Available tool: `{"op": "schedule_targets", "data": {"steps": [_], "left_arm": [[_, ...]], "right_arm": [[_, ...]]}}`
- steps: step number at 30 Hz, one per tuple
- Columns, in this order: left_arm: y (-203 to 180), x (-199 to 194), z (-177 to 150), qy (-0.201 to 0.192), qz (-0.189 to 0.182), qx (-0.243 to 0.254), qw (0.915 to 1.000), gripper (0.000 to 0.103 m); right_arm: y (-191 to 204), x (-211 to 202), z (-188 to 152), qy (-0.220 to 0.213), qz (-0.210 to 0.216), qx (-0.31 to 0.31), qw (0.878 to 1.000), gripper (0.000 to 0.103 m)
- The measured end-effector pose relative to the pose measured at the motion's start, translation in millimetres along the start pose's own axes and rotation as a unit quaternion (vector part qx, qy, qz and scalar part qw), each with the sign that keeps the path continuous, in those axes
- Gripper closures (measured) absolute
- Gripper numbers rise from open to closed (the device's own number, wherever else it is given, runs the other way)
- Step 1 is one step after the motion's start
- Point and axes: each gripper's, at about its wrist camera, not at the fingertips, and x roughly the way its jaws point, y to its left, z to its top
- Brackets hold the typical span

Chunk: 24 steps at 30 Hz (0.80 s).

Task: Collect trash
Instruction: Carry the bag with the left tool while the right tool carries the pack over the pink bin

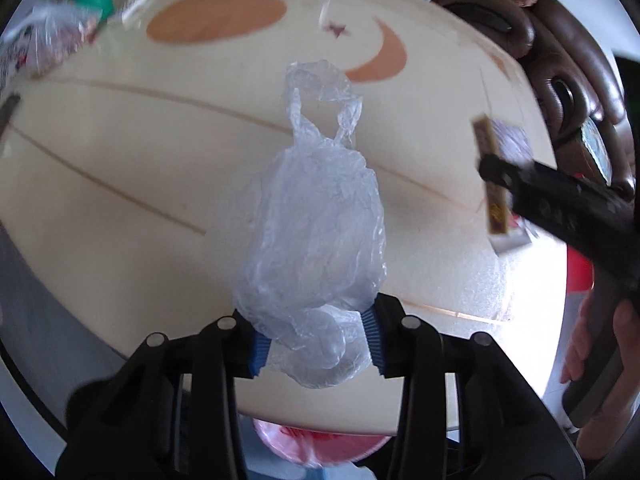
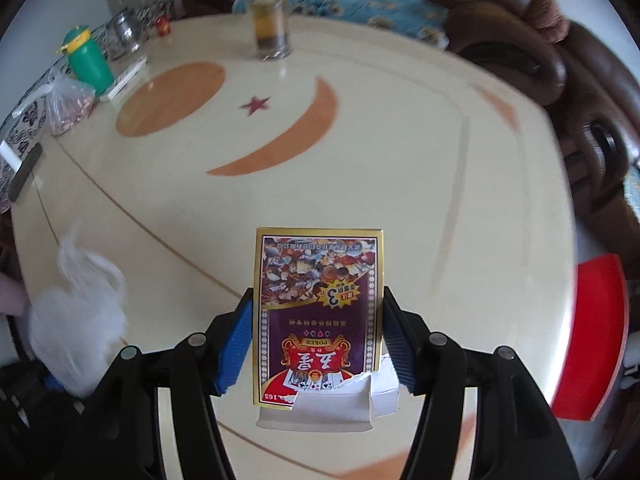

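Note:
My left gripper (image 1: 318,340) is shut on a crumpled clear plastic bag (image 1: 316,216), whose handles trail away over the cream table (image 1: 120,168). In the right wrist view the same bag (image 2: 76,320) shows blurred at the left edge. My right gripper (image 2: 318,344) is shut on a torn playing-card box (image 2: 318,312) with a gold border, purple face and ripped white flap, held above the table (image 2: 400,184). From the left wrist view that card box (image 1: 490,176) appears edge-on at the right, with a black finger of the right gripper (image 1: 532,194) on it and a hand behind.
A glass of amber drink (image 2: 270,20) stands at the table's far side. At the far left are a green bottle (image 2: 88,60), a bag of pinkish bits (image 2: 70,106) and a dark bar (image 2: 26,176). A brown sofa (image 2: 580,92) curves round the right. A red stool (image 2: 596,340) is nearby.

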Motion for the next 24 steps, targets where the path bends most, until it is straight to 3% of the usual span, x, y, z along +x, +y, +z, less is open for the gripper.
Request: {"op": "schedule_targets", "data": {"steps": [6,12,24], "left_arm": [[4,-23,4,-0.064,0.006,0.040,0.9972,0.064],[-1,-60,-13,-0.130,0.014,0.080,0.9882,0.065],[5,-137,-59,-0.213,0.017,0.132,0.9679,0.065]], "right_arm": [[-14,-50,-43,-0.051,-0.025,0.030,0.998,0.045],[-18,-117,-99,-0.104,-0.052,0.066,0.991,0.044],[32,-219,-167,-0.192,-0.069,0.091,0.975,0.044]]}}
